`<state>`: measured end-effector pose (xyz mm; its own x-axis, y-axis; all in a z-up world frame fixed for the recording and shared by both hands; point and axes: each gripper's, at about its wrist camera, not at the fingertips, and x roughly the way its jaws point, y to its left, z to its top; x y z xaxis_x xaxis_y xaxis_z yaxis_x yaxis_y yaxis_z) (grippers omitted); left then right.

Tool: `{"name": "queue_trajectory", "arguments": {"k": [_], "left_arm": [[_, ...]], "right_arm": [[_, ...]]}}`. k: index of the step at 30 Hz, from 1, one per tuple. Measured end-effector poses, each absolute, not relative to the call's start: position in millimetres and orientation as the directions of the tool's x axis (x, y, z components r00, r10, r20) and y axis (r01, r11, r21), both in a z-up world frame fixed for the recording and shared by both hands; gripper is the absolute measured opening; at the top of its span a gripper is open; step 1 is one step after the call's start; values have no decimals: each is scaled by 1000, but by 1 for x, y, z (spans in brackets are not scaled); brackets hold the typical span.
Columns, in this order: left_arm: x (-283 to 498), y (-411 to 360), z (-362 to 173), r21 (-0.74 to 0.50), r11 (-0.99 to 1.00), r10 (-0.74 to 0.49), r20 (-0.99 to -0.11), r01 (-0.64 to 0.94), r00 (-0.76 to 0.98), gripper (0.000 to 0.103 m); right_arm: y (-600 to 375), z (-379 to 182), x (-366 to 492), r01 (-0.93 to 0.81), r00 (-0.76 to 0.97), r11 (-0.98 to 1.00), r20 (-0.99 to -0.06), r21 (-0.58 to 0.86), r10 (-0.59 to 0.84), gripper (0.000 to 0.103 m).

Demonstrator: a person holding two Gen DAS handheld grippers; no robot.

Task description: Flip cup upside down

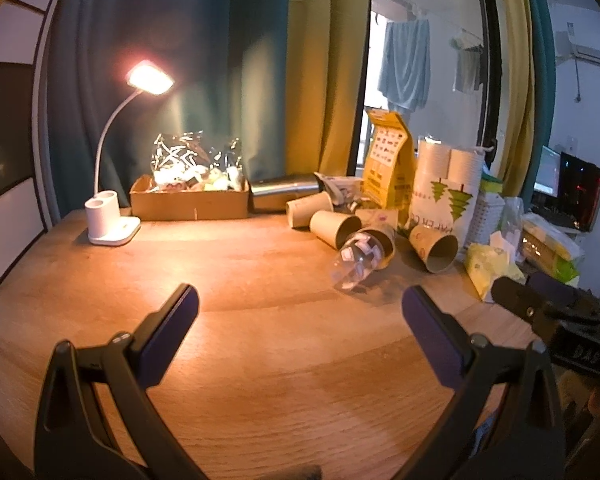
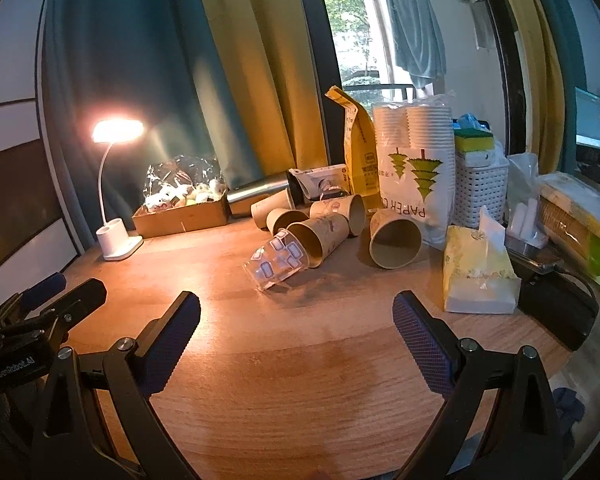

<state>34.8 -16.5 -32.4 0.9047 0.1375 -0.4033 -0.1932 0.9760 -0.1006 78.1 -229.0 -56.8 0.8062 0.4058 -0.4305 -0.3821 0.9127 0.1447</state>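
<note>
The wooden worktop fills the lower half of both views, bare in front and crowded along its back edge. Largest back there is the bag of stacked paper cups, standing upright beside a yellow pouch and a white basket; a cardboard box and a lit desk lamp sit at the far left. In front of the bag lies a loose heap of brown paper cups on their sides, mouths facing the cameras. The clear plastic cup lies tipped over at the front of that heap, its mouth end tucked against or into one brown cup; I cannot tell which. A tissue pack stands just right of the heap. The left tool and right tool both hover over bare wood with fingers spread wide, holding nothing, well short of the cups. The likely risks: thin cup walls could crush or squirt out if squeezed hard; a cup lying on its side may roll away when nudged; and pulling the clear cup could drag its brown neighbour along or scatter the heap toward the tissue pack.
</note>
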Motion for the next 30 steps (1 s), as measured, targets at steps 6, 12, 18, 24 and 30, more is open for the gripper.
{"name": "queue_trajectory", "arguments": {"k": [6,12,18,24,30], "left_arm": [[37,-24,-37,-90,980,122,-422,-176,898,103],[35,-26,-36,-81,982,122,-417,-170,901,103],[35,-24,-36,-85,981,122,-418,-173,900,103],[35,-23,-37,-81,982,123,-420,-172,899,103],[35,-24,-38,-82,981,123,-422,-173,898,103]], "right_arm": [[-236,-59,77,-368,811,919,-434,144,393,99],[-235,-59,77,-368,813,919,-430,145,393,99],[-237,-60,78,-366,813,919,-432,144,391,99],[-239,-62,80,-358,813,921,-434,151,388,99],[-239,-62,80,-359,813,921,-434,152,389,99]]}}
